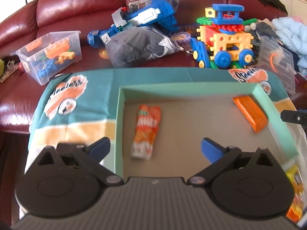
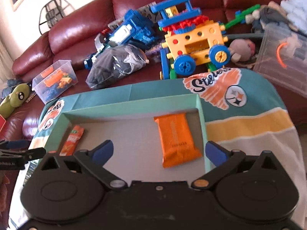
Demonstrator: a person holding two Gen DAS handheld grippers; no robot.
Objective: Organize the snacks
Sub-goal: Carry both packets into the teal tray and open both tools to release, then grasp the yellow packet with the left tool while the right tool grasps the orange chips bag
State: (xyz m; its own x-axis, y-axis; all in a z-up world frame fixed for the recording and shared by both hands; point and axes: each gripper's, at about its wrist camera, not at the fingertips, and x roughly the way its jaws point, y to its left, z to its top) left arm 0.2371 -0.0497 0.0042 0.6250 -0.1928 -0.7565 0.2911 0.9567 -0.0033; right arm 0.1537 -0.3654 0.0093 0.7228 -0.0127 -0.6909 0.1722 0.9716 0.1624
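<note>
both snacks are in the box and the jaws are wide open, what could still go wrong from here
1. The box sits on a loose cloth; a bump could slide it.
2. The orange packet lies beside the right wall, awkward to regrip.
3. More snacks sit blurred at the edge, easily missed.

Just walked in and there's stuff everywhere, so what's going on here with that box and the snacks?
A person is sorting snacks with a handheld gripper in each hand. Two packets already lie in the green box: an orange-and-white snack packet on one side and a plain orange packet on the other. The left gripper and right gripper are both wide open and empty above the box. Toys clutter the red sofa behind.
</note>
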